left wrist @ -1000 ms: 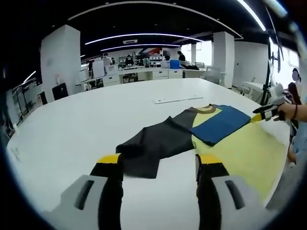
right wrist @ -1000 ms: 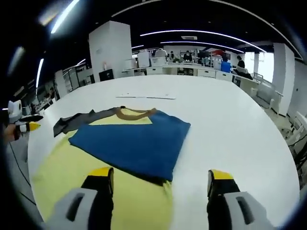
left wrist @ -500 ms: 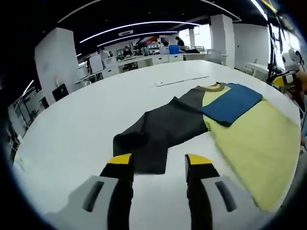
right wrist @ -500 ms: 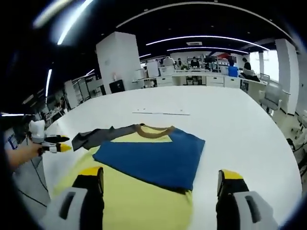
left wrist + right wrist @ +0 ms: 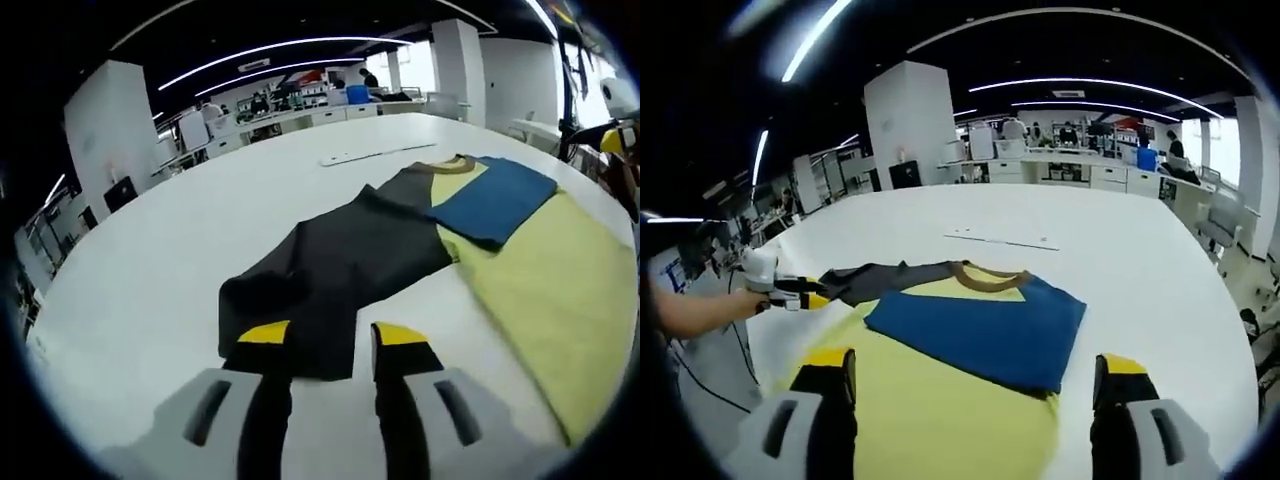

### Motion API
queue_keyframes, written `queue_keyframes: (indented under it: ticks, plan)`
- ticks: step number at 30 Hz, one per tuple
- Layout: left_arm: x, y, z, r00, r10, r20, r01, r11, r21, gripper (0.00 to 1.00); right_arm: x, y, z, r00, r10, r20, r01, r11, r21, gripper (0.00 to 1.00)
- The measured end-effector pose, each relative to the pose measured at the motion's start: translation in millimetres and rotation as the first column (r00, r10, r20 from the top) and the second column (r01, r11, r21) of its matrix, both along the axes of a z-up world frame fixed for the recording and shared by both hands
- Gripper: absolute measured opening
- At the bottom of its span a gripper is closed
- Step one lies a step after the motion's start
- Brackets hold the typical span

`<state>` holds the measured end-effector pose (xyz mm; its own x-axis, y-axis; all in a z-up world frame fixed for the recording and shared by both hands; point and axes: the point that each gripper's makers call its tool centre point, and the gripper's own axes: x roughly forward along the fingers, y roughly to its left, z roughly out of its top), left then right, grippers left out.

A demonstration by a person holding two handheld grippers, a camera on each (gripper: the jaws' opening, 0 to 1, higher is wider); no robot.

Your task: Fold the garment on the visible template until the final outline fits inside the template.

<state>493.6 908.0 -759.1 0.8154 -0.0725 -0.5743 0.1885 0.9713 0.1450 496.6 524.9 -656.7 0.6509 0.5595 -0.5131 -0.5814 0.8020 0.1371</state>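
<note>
A shirt lies flat on the white table (image 5: 150, 250). It has a yellow body (image 5: 540, 270), a brown collar (image 5: 455, 163) and a blue sleeve (image 5: 495, 195) folded across the chest. Its dark grey sleeve (image 5: 340, 260) stretches out towards my left gripper (image 5: 330, 335). That gripper is open, and the sleeve's end lies between its yellow fingertips (image 5: 263, 333). In the right gripper view, my right gripper (image 5: 972, 362) hangs wide open above the yellow body (image 5: 940, 410), short of the blue sleeve (image 5: 980, 325). There the left gripper (image 5: 805, 292) sits at the dark sleeve (image 5: 885, 278).
A thin pale strip (image 5: 365, 155) lies on the table beyond the collar, also seen as a strip (image 5: 1000, 241). A person's hand (image 5: 700, 310) holds the left gripper at the table's edge. Desks, pillars and people stand far behind the table.
My left gripper has come forward onto the dark sleeve's end and its jaws have narrowed. The right gripper has drawn back from the blue sleeve and stays wide open.
</note>
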Motion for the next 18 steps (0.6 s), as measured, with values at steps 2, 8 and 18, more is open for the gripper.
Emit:
queue_keyframes:
  ticks: [2, 8, 18]
  plan:
    - [1.8, -2.3, -2.1, 1.000, -0.011, 0.000, 0.011, 1.000, 0.011, 0.21, -4.9, 2.2, 4.9, 1.000, 0.011, -0.001, -0.011, 1.000, 0.012, 1.00]
    - [10.2, -8.1, -3.7, 1.000, -0.027, 0.006, 0.027, 0.999, 0.019, 0.22, -15.5, 6.1, 19.7, 0.999, 0.032, 0.024, -0.033, 0.999, 0.010, 1.00]
    - [19.6, -7.4, -5.5, 1.000, -0.001, 0.007, 0.001, 1.000, 0.000, 0.12, -30.3, 12.3, 24.7, 0.996, 0.073, 0.042, -0.073, 0.997, -0.008, 1.00]
